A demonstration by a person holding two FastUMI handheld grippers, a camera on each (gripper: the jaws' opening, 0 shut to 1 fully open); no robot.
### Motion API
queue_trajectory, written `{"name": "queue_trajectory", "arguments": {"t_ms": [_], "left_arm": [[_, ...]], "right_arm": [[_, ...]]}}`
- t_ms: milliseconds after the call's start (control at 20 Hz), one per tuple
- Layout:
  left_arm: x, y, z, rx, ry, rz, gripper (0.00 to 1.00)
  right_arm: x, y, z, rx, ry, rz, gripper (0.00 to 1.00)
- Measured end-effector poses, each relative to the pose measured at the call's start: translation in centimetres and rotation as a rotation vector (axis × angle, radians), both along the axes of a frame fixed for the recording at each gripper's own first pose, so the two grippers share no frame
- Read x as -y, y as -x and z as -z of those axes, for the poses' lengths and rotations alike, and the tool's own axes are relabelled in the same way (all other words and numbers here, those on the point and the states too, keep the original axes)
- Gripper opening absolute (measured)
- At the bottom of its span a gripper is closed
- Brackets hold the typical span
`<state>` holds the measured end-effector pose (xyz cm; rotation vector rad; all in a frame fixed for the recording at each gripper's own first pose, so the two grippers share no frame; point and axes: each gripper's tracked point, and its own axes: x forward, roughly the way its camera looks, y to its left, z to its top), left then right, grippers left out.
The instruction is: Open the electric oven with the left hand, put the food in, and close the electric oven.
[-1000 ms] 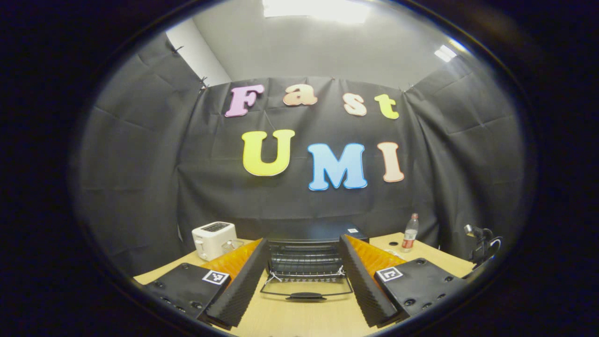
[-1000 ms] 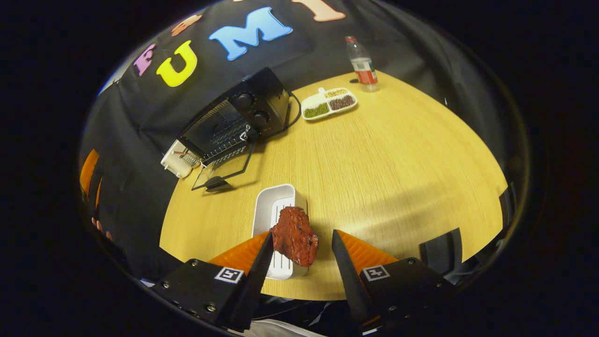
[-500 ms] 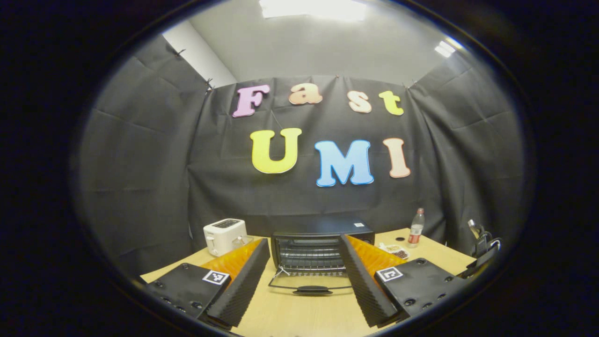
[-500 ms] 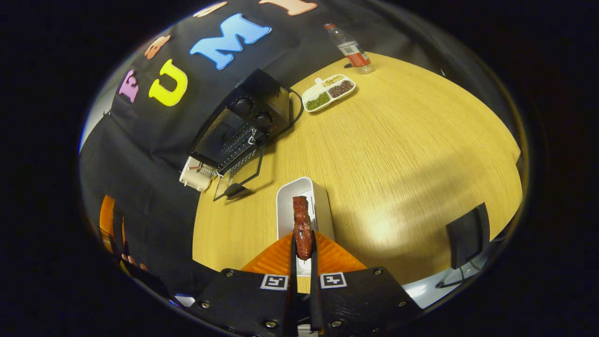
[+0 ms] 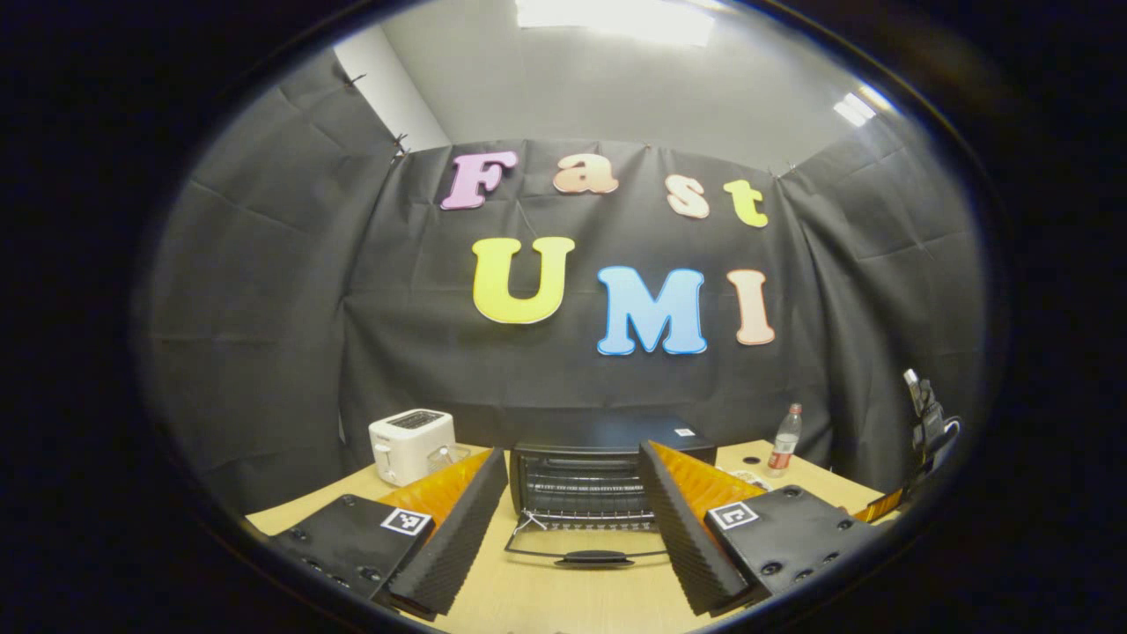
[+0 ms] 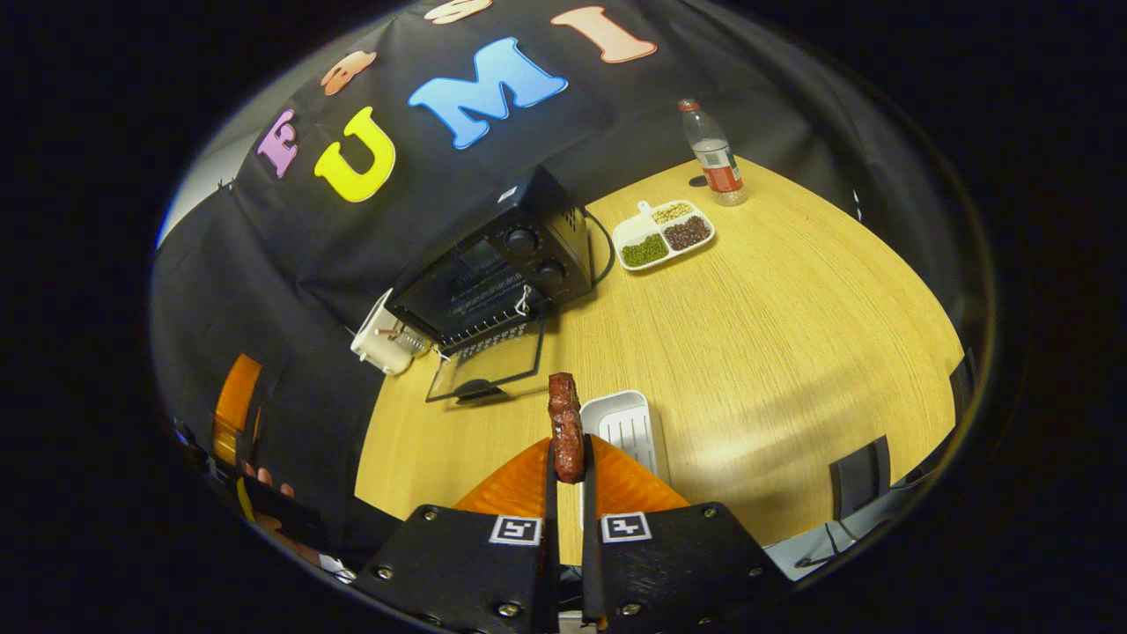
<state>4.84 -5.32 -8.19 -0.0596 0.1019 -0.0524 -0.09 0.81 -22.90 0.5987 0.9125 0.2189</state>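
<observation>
Reddish meat (image 6: pixel 565 427) is sitting clamped in the right gripper (image 6: pixel 567 467), above the tabletop (image 6: pixel 748 308). Left gripper (image 5: pixel 572 519) fingers are standing apart, partly hiding the open oven (image 5: pixel 581 480); labels are proving unreadable.

Black oven (image 6: pixel 493 273), reddish-brown meat (image 6: pixel 565 427)

My left claw (image 5: pixel 572 528) stood wide open, both fingers splayed and level, low over the desk (image 5: pixel 563 599) — nothing between them. My right claw (image 6: pixel 568 467) was clamped tight — both fingers pressed on the meat (image 6: pixel 565 427), held up off the desk.
</observation>
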Motion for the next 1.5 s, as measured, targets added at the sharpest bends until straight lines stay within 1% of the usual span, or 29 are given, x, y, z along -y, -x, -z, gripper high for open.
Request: {"name": "queue_trajectory", "arguments": {"t_ms": [100, 150, 250, 300, 350, 400, 500, 550, 700, 800, 850, 900, 1000, 1050, 1100, 1250, 1350, 1400, 1450, 1500], "left_arm": [[-0.9, -0.6, 0.1, 0.001, 0.006, 0.010, 0.98], [-1.2, -0.8, 0.1, 0.003, 0.006, 0.016, 1.00], [-1.9, -1.3, 0.2, 0.003, 0.008, 0.031, 0.94], [-2.4, -1.5, 0.3, 0.004, 0.007, 0.035, 0.94], [-2.9, -1.9, 0.2, 0.006, 0.006, 0.036, 0.94], [-3.4, -2.1, 0.3, 0.007, 0.006, 0.038, 1.00], [-4.3, -2.6, 0.2, 0.010, 0.007, 0.039, 1.00], [-4.8, -2.7, 0.3, 0.008, 0.006, 0.038, 0.98], [-6.4, -3.3, 0.8, 0.001, 0.005, 0.033, 0.98], [-7.6, -3.2, 0.9, -0.004, -0.009, 0.024, 0.98], [-8.4, -3.3, 0.9, -0.005, -0.018, 0.019, 1.00], [-9.1, -3.4, 1.0, -0.007, -0.026, 0.013, 0.98], [-10.7, -3.6, 1.5, -0.020, -0.039, -0.002, 0.98], [-11.6, -3.7, 1.6, -0.026, -0.040, -0.012, 0.94], [-12.5, -3.9, 1.8, -0.031, -0.039, -0.023, 0.98], [-14.8, -4.1, 2.6, -0.052, -0.043, -0.045, 0.98], [-16.0, -4.5, 3.4, -0.067, -0.054, -0.058, 0.98], [-16.6, -4.4, 3.7, -0.074, -0.060, -0.069, 1.00], [-17.1, -4.4, 4.0, -0.081, -0.064, -0.080, 0.98], [-17.5, -4.1, 4.2, -0.087, -0.064, -0.089, 1.00]], "right_arm": [[-1.5, -1.5, -1.3, 0.032, -0.030, 0.018, 0.11], [-2.2, -2.3, -1.7, 0.045, -0.041, 0.024, 0.11], [-3.7, -4.2, -2.5, 0.072, -0.068, 0.036, 0.11], [-4.7, -4.9, -2.7, 0.082, -0.081, 0.039, 0.10], [-5.4, -5.9, -2.7, 0.088, -0.088, 0.042, 0.10], [-6.1, -6.6, -2.8, 0.093, -0.095, 0.047, 0.10], [-7.7, -8.3, -2.9, 0.106, -0.124, 0.049, 0.11], [-8.5, -9.2, -2.6, 0.104, -0.137, 0.049, 0.10], [-11.3, -11.9, -1.3, 0.090, -0.175, 0.049, 0.10], [-13.0, -13.5, -0.8, 0.093, -0.199, 0.050, 0.10], [-13.9, -14.2, -0.4, 0.091, -0.210, 0.052, 0.10], [-14.8, -15.1, 0.0, 0.090, -0.226, 0.054, 0.10], [-16.5, -16.9, 0.5, 0.094, -0.250, 0.063, 0.10], [-17.1, -17.9, 0.8, 0.099, -0.257, 0.071, 0.10], [-17.8, -18.7, 1.2, 0.099, -0.267, 0.078, 0.10], [-19.4, -21.4, 1.9, 0.120, -0.290, 0.100, 0.10], [-20.3, -22.8, 2.3, 0.145, -0.295, 0.099, 0.10], [-20.8, -23.2, 2.5, 0.156, -0.301, 0.096, 0.10], [-21.2, -23.8, 2.7, 0.164, -0.304, 0.092, 0.10], [-21.4, -24.2, 3.2, 0.166, -0.299, 0.089, 0.10]]}}
